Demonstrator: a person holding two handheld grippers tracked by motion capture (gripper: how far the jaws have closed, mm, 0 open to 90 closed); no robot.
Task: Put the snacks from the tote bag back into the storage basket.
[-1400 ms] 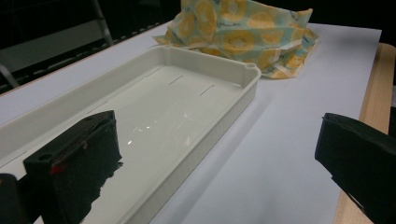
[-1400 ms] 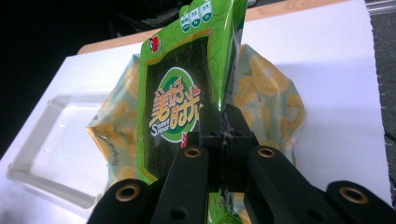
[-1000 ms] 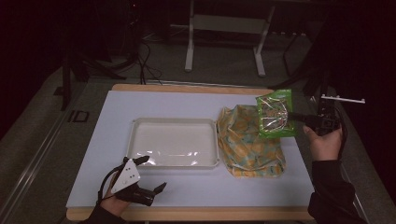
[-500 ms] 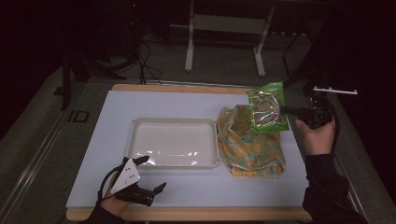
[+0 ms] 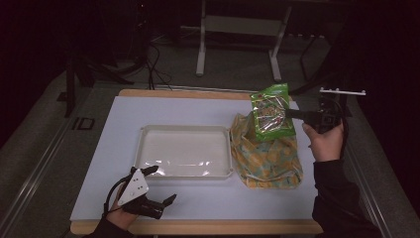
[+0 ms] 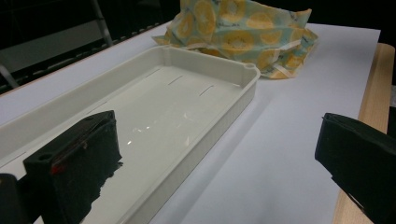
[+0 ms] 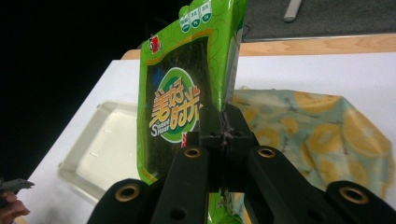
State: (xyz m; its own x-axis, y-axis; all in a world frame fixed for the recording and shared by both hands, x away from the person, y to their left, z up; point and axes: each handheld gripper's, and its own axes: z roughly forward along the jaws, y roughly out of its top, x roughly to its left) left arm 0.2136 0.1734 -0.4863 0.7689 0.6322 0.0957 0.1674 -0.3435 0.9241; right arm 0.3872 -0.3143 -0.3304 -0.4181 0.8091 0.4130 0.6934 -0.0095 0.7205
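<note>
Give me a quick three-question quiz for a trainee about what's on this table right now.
1. True or false: the white tray already holds the green snack packet.
2. What are the right tongs clamped on?
3. Multiple choice: the left tongs are A) shut on the tray, B) open near the tray's front corner, C) holding the bag.

Key:
1. False; the tray is empty and the packet hangs in the air over the yellow-patterned fabric bag.
2. The edge of the green snack packet.
3. B.
</note>
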